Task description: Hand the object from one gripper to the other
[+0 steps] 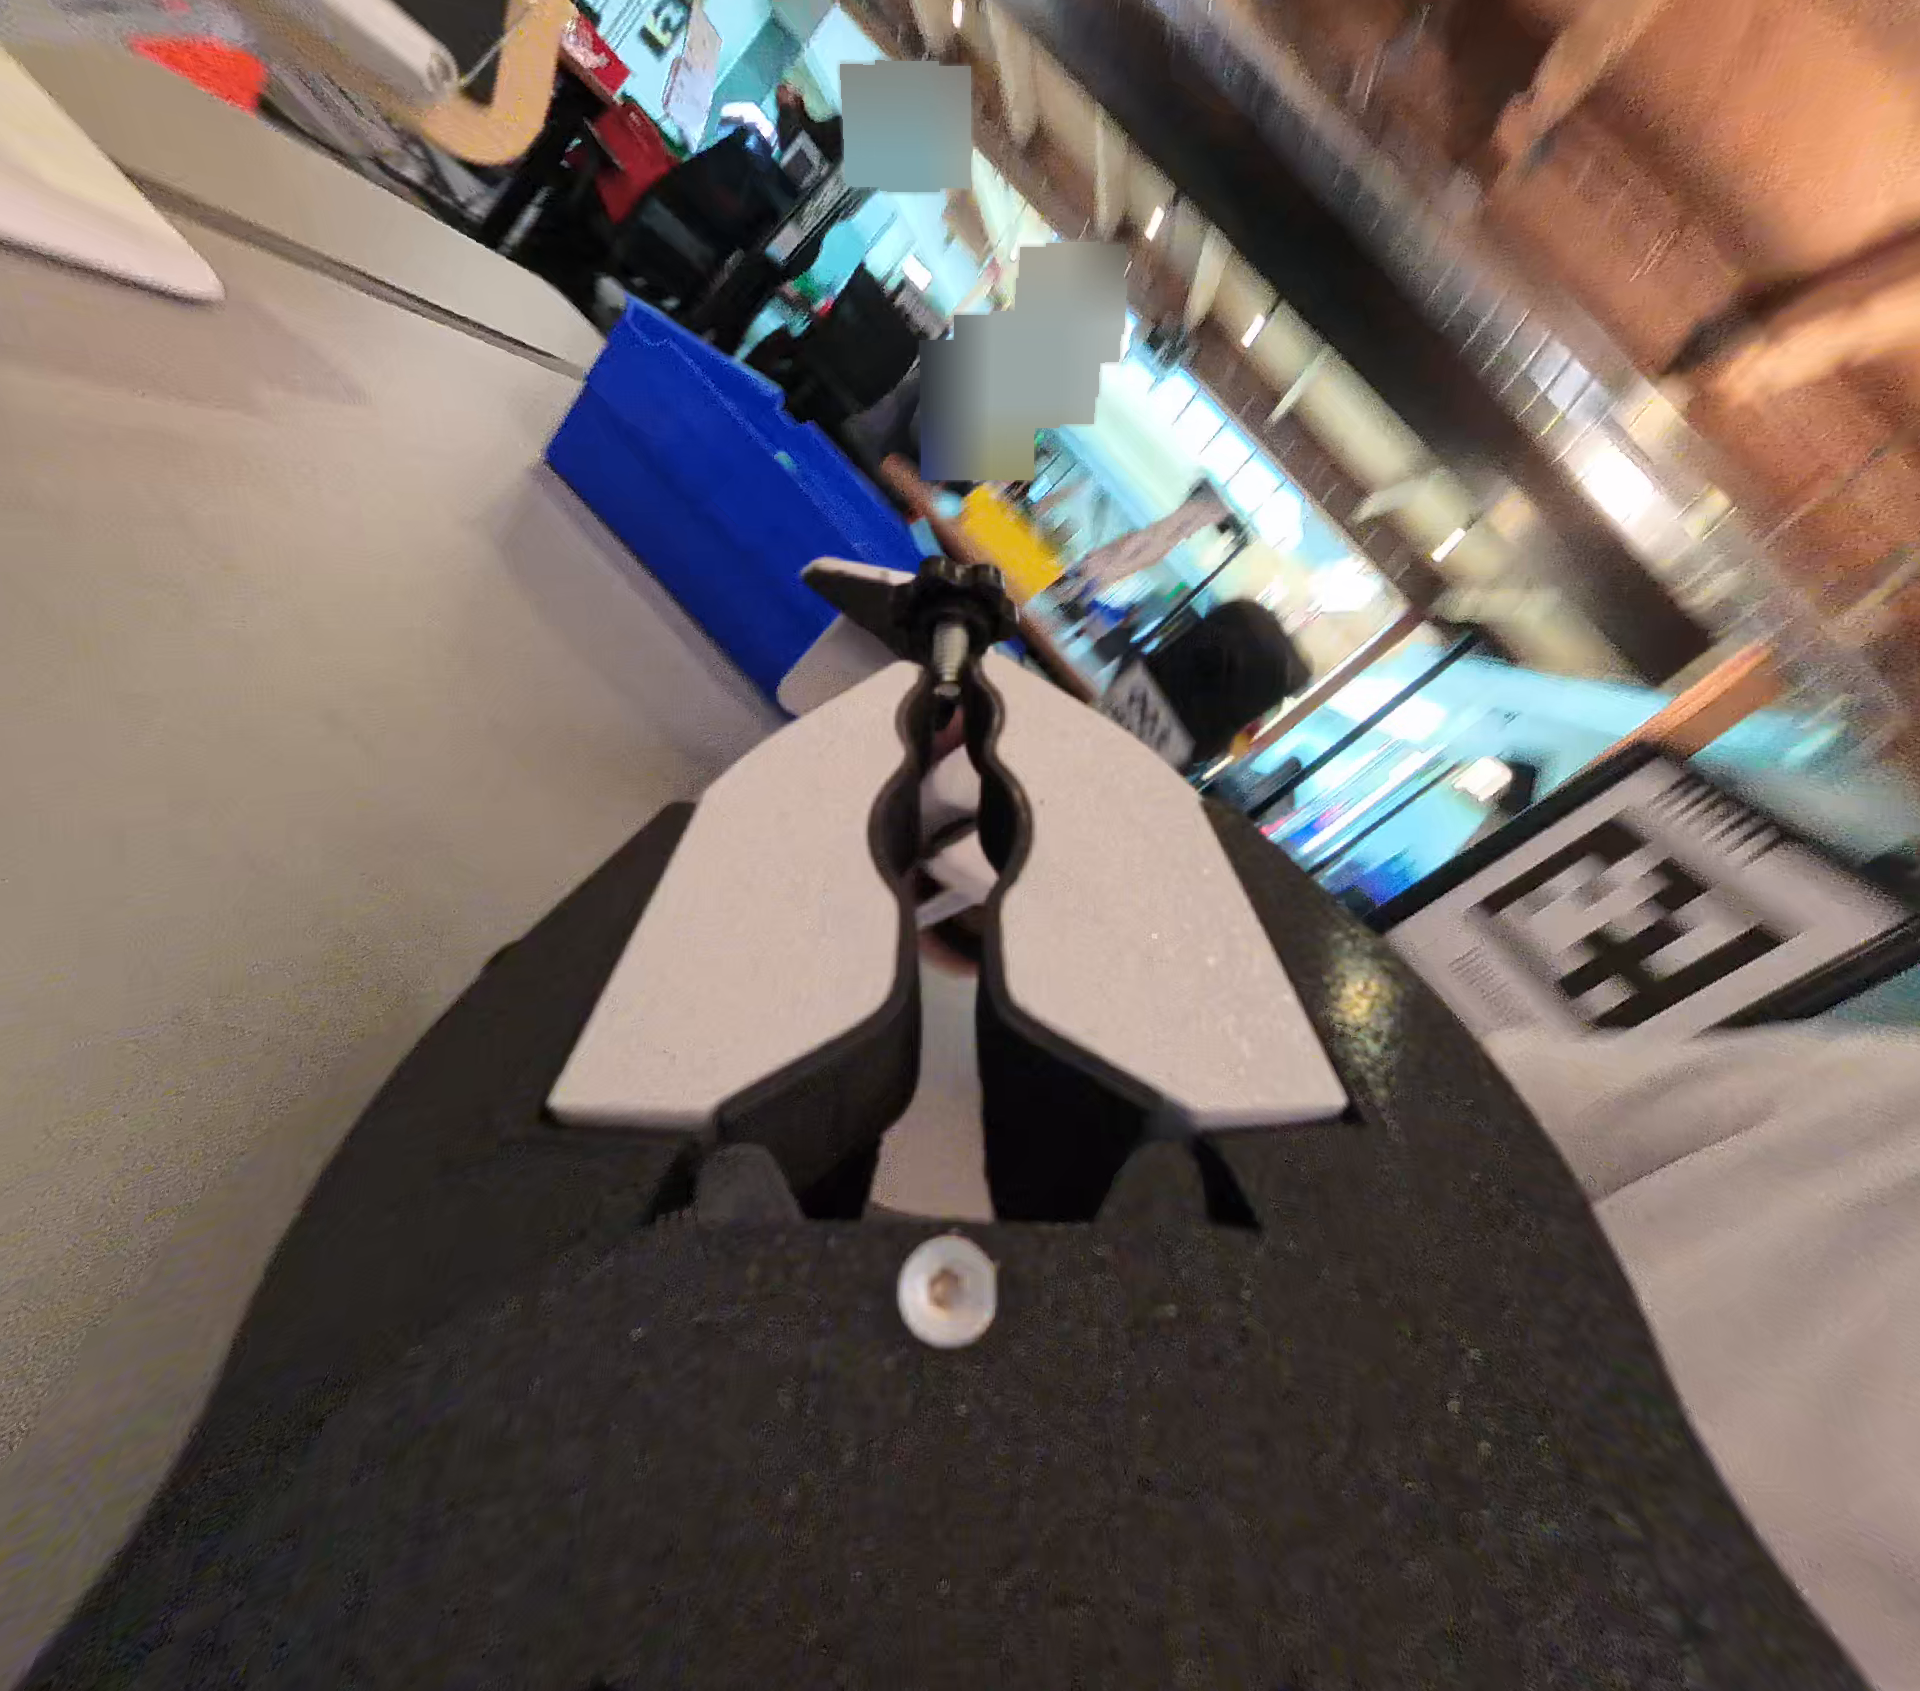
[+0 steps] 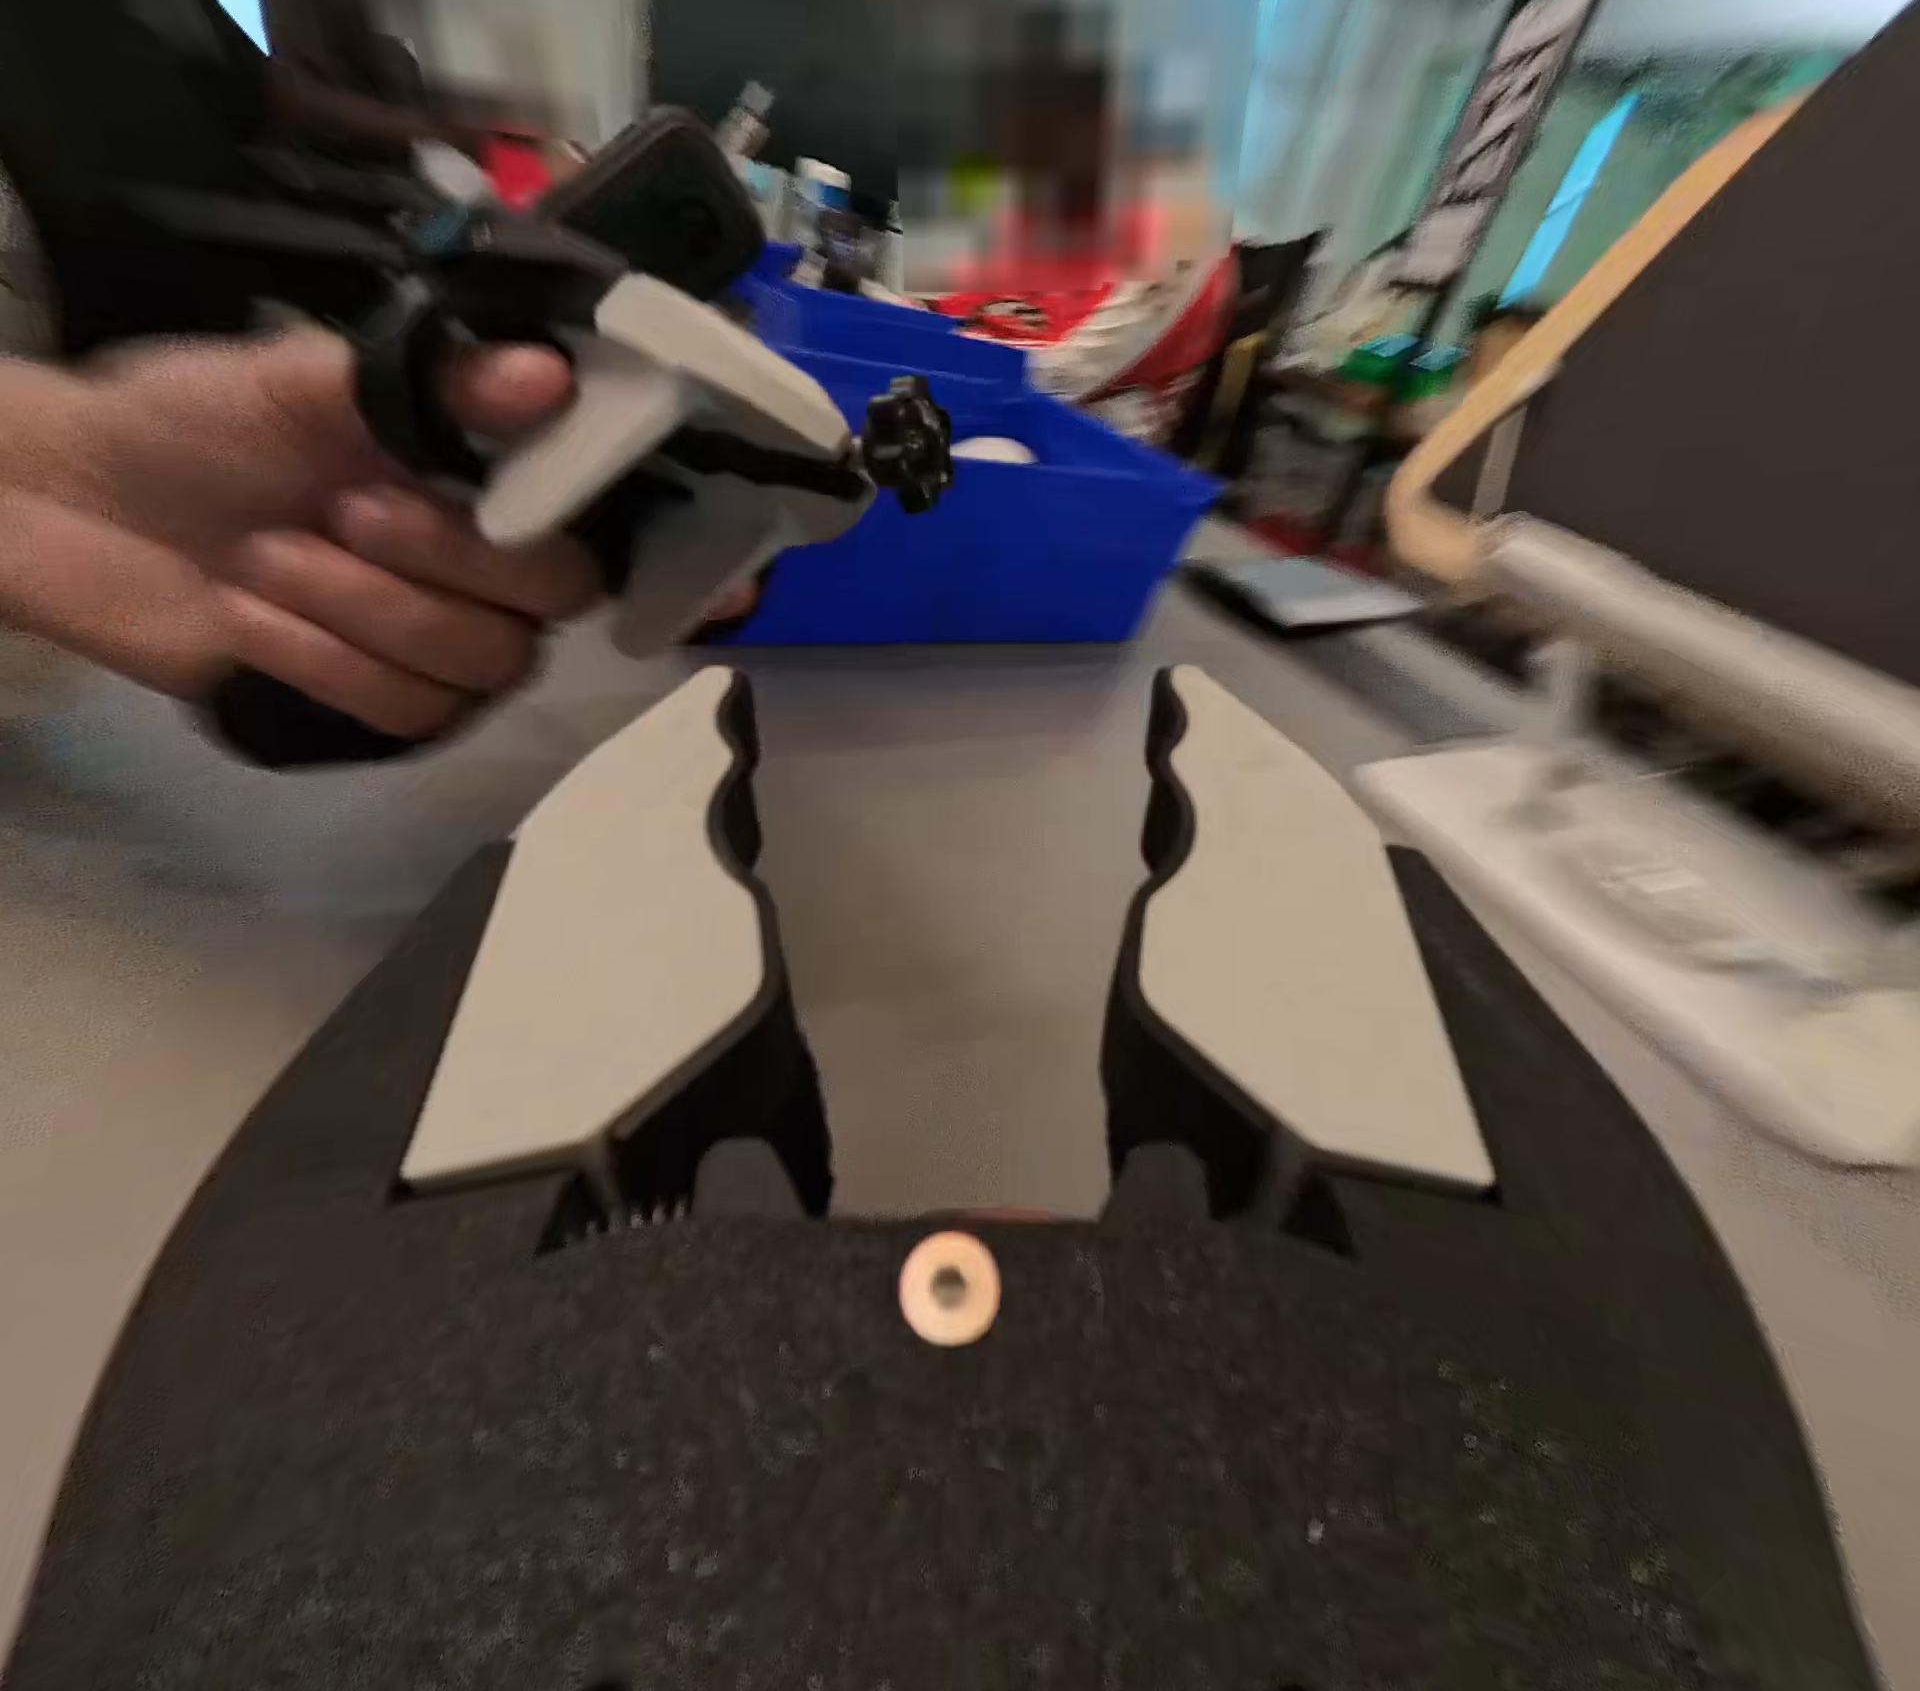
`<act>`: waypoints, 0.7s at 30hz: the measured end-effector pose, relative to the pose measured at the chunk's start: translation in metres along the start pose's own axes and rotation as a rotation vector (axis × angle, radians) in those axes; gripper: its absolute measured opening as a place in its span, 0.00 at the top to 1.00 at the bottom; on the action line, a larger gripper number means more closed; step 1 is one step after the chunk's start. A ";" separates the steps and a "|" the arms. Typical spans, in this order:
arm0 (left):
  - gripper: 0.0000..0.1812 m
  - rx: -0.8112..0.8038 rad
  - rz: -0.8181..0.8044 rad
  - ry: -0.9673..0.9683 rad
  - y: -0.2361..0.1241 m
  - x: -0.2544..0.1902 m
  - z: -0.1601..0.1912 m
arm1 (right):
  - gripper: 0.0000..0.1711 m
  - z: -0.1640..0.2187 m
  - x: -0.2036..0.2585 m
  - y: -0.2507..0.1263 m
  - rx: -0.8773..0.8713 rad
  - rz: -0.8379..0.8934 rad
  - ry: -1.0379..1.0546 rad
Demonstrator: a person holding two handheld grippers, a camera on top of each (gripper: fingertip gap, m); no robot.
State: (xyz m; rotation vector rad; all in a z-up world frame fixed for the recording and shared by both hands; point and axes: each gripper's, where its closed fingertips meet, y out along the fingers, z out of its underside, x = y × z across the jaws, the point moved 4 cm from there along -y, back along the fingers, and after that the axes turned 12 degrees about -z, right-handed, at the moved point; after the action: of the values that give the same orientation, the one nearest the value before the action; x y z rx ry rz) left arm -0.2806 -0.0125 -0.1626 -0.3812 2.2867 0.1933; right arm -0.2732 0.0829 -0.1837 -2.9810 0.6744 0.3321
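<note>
Left wrist view: the left tool [image 1: 951, 706] is seen clenched on a black knobbed bolt [image 1: 951, 602], which is pinched at the fingertips, above the grey desk [image 1: 260, 654] near a blue bin [image 1: 717, 498].

Right wrist view: the right tool [image 2: 951, 706] is held released and empty over the desk. The left tool, gripped by a hand [image 2: 260, 529], is seen with the knobbed bolt before the blue bin at the desk's far edge.

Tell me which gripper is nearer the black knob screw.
Left. The left gripper is shut on the black knob screw, whose knob sticks out past its tips. The right gripper is open and empty, below and apart from it.
</note>
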 end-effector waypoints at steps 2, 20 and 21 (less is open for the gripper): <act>0.98 -0.015 0.081 -0.228 0.002 0.001 0.004 | 0.67 -0.008 0.002 -0.001 0.060 0.137 -0.241; 0.97 0.067 0.103 -0.303 0.014 0.002 0.030 | 0.96 -0.012 0.014 -0.001 0.078 0.060 -0.304; 0.97 0.069 0.102 -0.293 0.014 0.001 0.030 | 0.96 -0.012 0.014 -0.002 0.076 0.056 -0.299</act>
State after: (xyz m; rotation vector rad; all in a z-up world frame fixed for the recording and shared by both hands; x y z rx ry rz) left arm -0.2656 0.0085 -0.1832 -0.1865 2.0187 0.2066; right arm -0.2575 0.0775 -0.1747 -2.7611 0.7181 0.7199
